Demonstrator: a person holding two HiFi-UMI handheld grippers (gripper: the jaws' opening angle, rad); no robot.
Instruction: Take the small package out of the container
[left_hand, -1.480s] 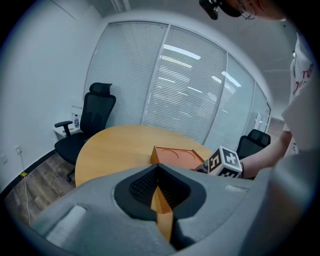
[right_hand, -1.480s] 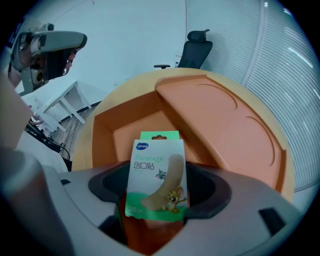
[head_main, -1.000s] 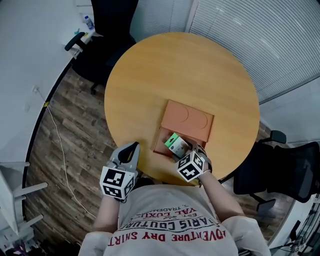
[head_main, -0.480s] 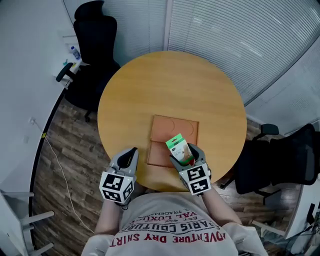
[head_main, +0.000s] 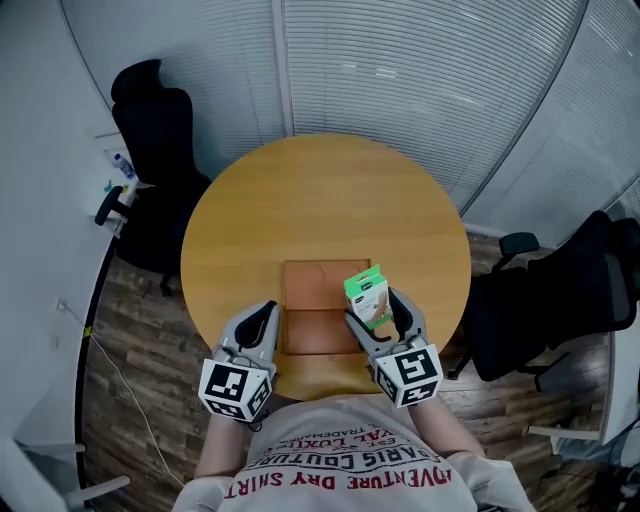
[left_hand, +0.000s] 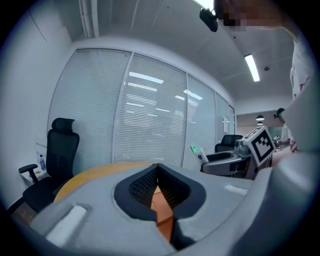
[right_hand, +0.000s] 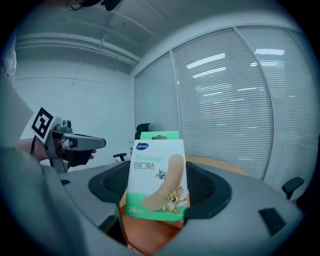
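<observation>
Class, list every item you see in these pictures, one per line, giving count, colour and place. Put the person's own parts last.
table: one, round, light wood, centre of room
container: one, orange, on the table's near side, between the grippers
small package: one, green and white bandage pack, upright in the right gripper
office chairs: at least two, black, one left of the table, one right
blinds: white, along the far wall
cable: one, white, on the wood floor at left
left gripper: grey, shut, empty, over the table's near edge
right gripper: grey, shut on the small package
</observation>
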